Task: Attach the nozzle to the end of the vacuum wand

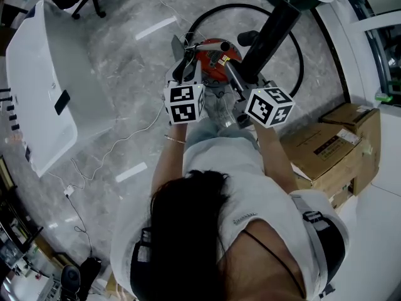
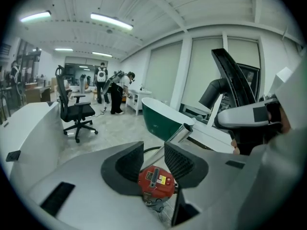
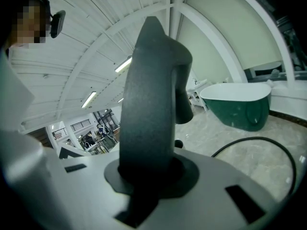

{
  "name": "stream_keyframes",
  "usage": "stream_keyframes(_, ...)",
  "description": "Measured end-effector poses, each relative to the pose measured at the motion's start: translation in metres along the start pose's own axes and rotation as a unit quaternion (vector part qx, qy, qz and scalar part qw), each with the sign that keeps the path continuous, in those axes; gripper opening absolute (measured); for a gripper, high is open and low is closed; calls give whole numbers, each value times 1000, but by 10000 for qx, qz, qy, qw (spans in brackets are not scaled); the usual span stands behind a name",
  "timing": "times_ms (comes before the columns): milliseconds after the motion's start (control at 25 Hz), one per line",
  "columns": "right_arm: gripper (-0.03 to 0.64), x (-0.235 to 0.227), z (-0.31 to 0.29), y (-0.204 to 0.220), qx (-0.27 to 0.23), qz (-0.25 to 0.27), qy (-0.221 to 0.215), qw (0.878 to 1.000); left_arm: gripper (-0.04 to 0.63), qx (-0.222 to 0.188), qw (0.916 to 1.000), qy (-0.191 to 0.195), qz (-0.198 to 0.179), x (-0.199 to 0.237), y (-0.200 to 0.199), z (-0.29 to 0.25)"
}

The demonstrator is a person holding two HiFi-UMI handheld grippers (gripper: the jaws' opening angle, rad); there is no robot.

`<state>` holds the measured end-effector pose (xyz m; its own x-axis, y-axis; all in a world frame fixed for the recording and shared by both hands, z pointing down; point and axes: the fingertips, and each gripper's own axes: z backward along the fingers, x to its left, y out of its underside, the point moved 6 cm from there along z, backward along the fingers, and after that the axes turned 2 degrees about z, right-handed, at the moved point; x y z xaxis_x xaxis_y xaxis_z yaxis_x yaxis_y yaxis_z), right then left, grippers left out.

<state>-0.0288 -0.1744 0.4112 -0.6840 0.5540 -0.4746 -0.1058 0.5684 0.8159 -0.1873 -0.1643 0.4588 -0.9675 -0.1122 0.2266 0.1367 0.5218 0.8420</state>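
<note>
The red vacuum body point(image 1: 213, 58) sits on the marble floor in front of me, and also shows low in the left gripper view point(image 2: 156, 182). The shiny metal wand point(image 2: 184, 131) slants up from it and passes through the gap of my left gripper point(image 2: 153, 152), whose pads stand apart from it, open. In the head view the left gripper point(image 1: 188, 68) is just left of the vacuum. My right gripper point(image 3: 151, 176) is shut on the big black nozzle point(image 3: 153, 104), which stands upright. The nozzle point(image 1: 272, 33) reaches up and right of the vacuum, with the right gripper point(image 1: 246, 75) at its lower end.
A black hose point(image 1: 250, 8) loops on the floor behind the vacuum. Cardboard boxes point(image 1: 332, 146) stand at my right, and a white tub-like unit point(image 1: 37, 86) at my left. A green bathtub point(image 2: 163, 119) and an office chair point(image 2: 74, 111) are farther off, with people beyond. A white cable point(image 1: 125, 140) crosses the floor.
</note>
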Motion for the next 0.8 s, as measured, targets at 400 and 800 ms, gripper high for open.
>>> stream_keyframes(400,58,-4,7,1,-95,-107,24,9999,203,236,9963,170,-812,-12,9,-17)
stream_keyframes(800,58,-11,9,-5,78,-31,-46,10000,250,180,9918,441,-1182,-25,12,-36)
